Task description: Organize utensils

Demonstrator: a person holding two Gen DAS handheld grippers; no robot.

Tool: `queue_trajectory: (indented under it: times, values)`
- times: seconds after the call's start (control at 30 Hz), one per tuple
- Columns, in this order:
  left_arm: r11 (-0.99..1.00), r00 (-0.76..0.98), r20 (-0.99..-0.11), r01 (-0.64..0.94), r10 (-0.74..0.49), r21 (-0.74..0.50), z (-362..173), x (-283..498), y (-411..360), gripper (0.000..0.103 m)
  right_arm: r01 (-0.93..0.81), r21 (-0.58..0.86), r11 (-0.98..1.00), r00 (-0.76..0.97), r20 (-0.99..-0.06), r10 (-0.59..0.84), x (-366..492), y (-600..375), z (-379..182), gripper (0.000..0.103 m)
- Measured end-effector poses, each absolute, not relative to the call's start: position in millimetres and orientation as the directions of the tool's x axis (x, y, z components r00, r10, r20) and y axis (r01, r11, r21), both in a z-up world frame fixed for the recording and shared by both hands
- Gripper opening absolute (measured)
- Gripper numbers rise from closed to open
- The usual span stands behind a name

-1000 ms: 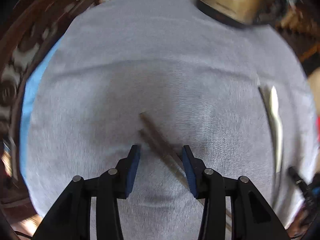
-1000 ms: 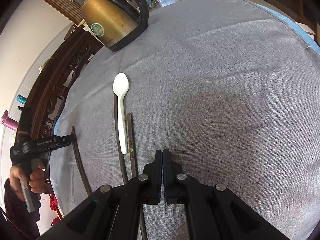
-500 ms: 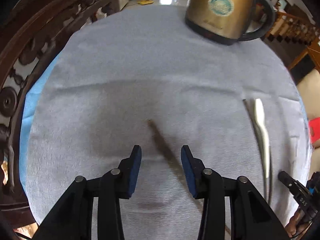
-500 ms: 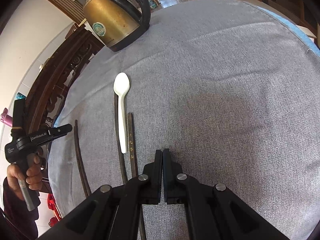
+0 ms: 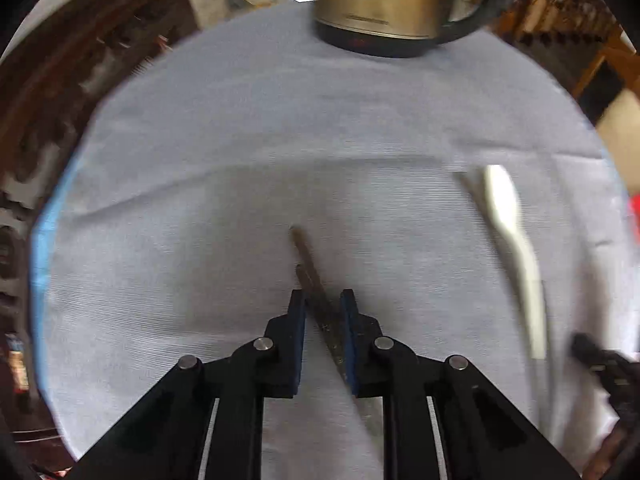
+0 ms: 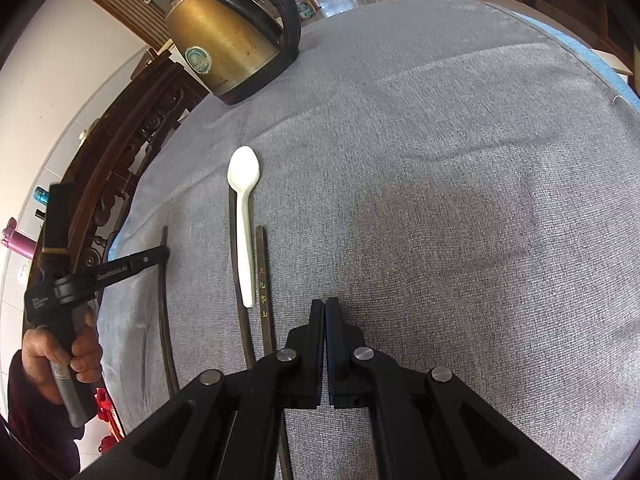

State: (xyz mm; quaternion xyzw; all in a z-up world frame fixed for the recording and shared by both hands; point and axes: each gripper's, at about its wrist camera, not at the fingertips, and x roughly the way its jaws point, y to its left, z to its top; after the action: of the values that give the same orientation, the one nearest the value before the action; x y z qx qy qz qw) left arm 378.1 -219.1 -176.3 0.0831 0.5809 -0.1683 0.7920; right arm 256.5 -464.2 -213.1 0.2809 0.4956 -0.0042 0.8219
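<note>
A dark brown chopstick (image 5: 316,284) lies on the grey cloth and runs between the pads of my left gripper (image 5: 323,300), which has closed in on it. The same chopstick (image 6: 163,312) and left gripper (image 6: 158,256) show at the left of the right wrist view. A white plastic spoon (image 6: 245,216) lies beside two more dark chopsticks (image 6: 264,280). The spoon also shows blurred in the left wrist view (image 5: 512,240). My right gripper (image 6: 324,308) is shut and empty, just right of the spoon's handle.
A brass electric kettle (image 6: 228,44) with a black handle stands at the far edge of the round table (image 6: 440,160); it also shows in the left wrist view (image 5: 384,0). A carved wooden chair back (image 6: 120,168) borders the left side.
My left gripper's jaws have narrowed from wide open onto the chopstick. The left view has shifted toward the kettle. The right gripper has stayed in place, shut.
</note>
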Motion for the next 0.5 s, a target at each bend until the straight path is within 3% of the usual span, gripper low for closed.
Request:
queue_trajectory:
  times: [0.1, 0.3, 0.5]
  values:
    - [0.916, 0.343, -0.903, 0.384, -0.259, -0.117, -154, 378, -208, 0.017, 0.284, 0.454, 0.845, 0.506, -0.819, 0.271, 258, -463, -213, 0.002]
    - [0.928, 0.324, -0.926, 0.366, -0.194, -0.067, -162, 377, -188, 0.017, 0.282, 0.442, 0.851, 0.502, -0.824, 0.262, 262, -460, -213, 0.002]
    - [0.936, 0.265, -0.936, 0.325, -0.230, -0.138, -187, 372, -184, 0.017, 0.282, 0.451, 0.847, 0.508, -0.819, 0.267, 262, -460, -214, 0.002]
